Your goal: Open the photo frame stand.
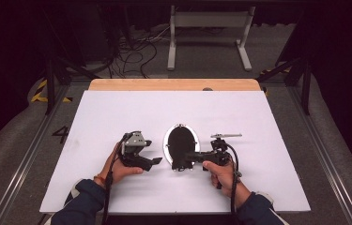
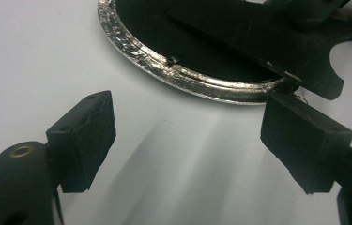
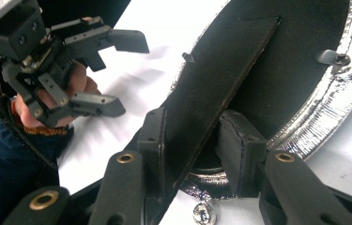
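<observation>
Up close, our right gripper had its pads clamped on the black stand flap on the back of the oval frame, which lay face down mid-table. Our left gripper stood wide with nothing between its pads, just beside the frame's silver rim. From above we saw the white board on the wooden table, then cables on grey floor.

We see an oval silver-rimmed frame lying face down on the white bench. Our right gripper reaches onto its black back; our left gripper hovers just beside it, spread wide.
</observation>
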A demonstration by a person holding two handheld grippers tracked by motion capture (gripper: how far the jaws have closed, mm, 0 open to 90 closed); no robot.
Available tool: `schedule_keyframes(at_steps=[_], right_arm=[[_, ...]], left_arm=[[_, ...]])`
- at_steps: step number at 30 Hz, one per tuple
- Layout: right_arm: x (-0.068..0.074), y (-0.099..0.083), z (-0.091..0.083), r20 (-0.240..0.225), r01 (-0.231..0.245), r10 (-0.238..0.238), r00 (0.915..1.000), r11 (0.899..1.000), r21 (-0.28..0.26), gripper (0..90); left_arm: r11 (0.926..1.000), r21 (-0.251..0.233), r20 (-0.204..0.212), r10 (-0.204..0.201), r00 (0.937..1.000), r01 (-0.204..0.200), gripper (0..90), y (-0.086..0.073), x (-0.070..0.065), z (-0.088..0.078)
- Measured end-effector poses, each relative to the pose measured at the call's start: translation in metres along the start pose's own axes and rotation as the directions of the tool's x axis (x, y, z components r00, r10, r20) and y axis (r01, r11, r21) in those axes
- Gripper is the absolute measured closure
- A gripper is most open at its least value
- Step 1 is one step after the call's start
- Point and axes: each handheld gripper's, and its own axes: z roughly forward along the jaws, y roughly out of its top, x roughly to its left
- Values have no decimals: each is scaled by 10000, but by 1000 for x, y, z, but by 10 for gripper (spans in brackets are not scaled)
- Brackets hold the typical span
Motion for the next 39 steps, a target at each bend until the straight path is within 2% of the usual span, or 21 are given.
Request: schedule_keyframes(at_steps=[5, 7, 11, 13, 18, 22, 26, 27, 28, 29, 30, 34, 39], right_arm=[[0, 0, -1, -62, 277, -277, 9996, 9996, 7, 640], [1, -1, -2, -43, 651, -651, 9979, 9979, -6, 642], [2, -2, -4, -124, 1052, -1052, 9944, 9944, -11, 649], [2, -3, -6, -151, 1341, -1342, 9908, 9910, -37, 653], [4, -4, -8, -116, 1822, -1822, 9832, 9833, -22, 663], [5, -4, -9, -105, 2062, -2062, 9785, 9785, -7, 665], [6, -4, -9, -97, 2214, -2213, 9752, 9752, 36, 665], [6, -4, -9, -78, 2300, -2300, 9732, 9732, 36, 665], [7, -4, -9, -68, 2380, -2379, 9713, 9713, 24, 665], [7, -5, -10, -82, 2460, -2460, 9692, 9693, 18, 666], [7, -5, -10, -72, 2536, -2535, 9673, 9673, 16, 665], [9, -5, -10, -26, 2824, -2824, 9593, 9593, 30, 665], [10, -5, -11, -9, 2971, -2971, 9549, 9548, 58, 665]], left_arm=[[10000, 75, 35, -13, 10000, 13, 196, 1, 0, 3], [9999, 97, 108, -109, 9999, 108, 196, 2, 0, 5], [9997, 24, 307, -245, 9992, 244, 186, 6, 4, 10], [9990, 36, 419, -442, 9981, 441, 180, 9, 6, 14], [9992, 69, 595, -395, 9974, 391, 179, 13, 8, 22], [9991, -53, 788, -420, 9960, 425, 189, 18, 9, 26], [9980, -136, 949, -607, 9936, 622, 202, 22, 13, 29], [9985, -193, 1021, -486, 9936, 508, 209, 23, 15, 29], [9971, -235, 1163, -696, 9908, 728, 222, 23, 16, 31], [9978, -110, 1195, -642, 9908, 660, 224, 23, 17, 31], [9970, -131, 1256, -746, 9893, 768, 225, 24, 17, 33], [9975, -156, 1259, -661, 9898, 686, 238, 26, 16, 36], [9994, -104, 1642, -310, 9859, 332, 294, 29, 11, 38]])
